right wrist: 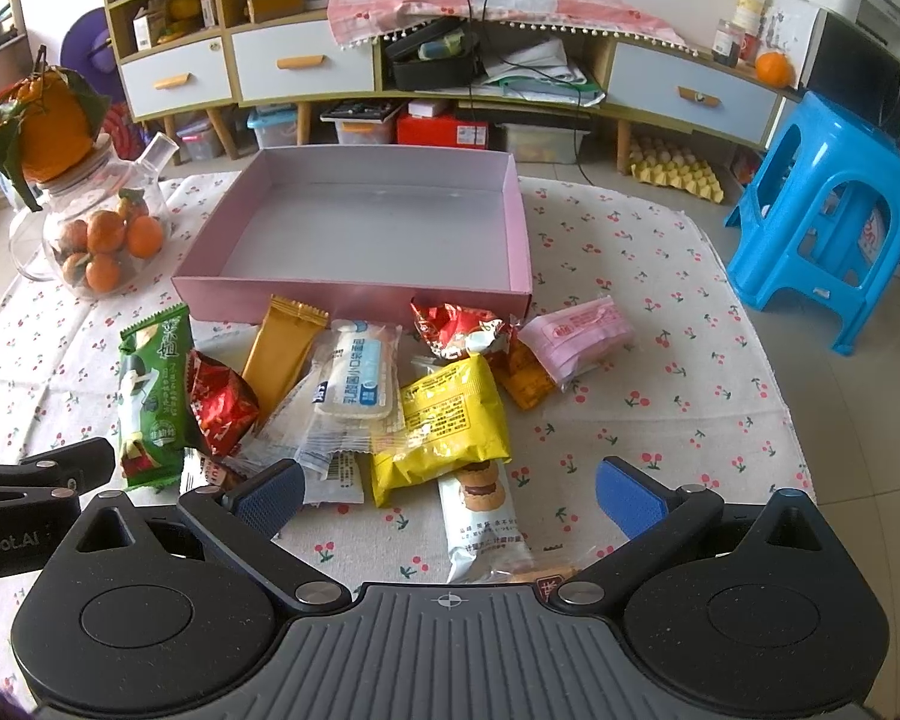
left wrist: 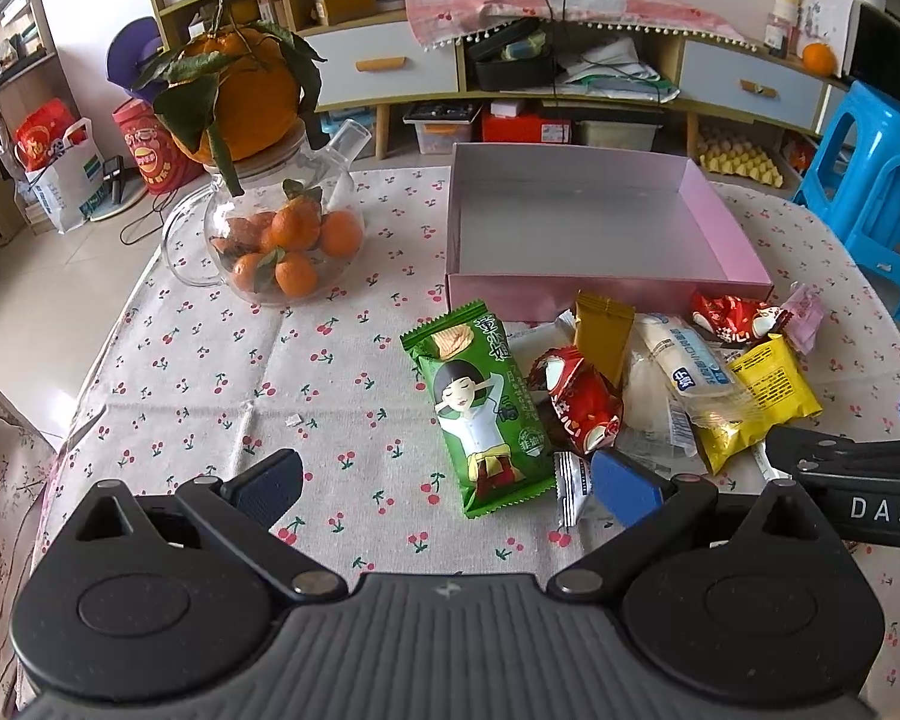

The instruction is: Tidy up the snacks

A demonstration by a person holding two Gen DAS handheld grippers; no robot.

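An empty pink box (left wrist: 606, 294) (right wrist: 354, 300) stands on the cherry-print tablecloth. In front of it lies a pile of snack packets: a green one (left wrist: 480, 408) (right wrist: 150, 396), red ones (left wrist: 582, 402) (right wrist: 219, 408), a gold one (left wrist: 603, 336) (right wrist: 282, 354), a white-blue one (left wrist: 684, 360) (right wrist: 357, 378), a yellow one (left wrist: 762, 396) (right wrist: 444, 420), a pink one (right wrist: 576, 336) and a white biscuit packet (right wrist: 480, 516). My left gripper (left wrist: 447, 486) is open and empty, low over the cloth just before the green packet. My right gripper (right wrist: 450, 495) is open and empty, over the biscuit packet.
A glass teapot (left wrist: 282, 240) (right wrist: 96, 240) with small oranges stands left of the box, a large orange on its lid. A blue plastic stool (left wrist: 870, 180) (right wrist: 828, 210) stands right of the table. A low cabinet runs along the back wall.
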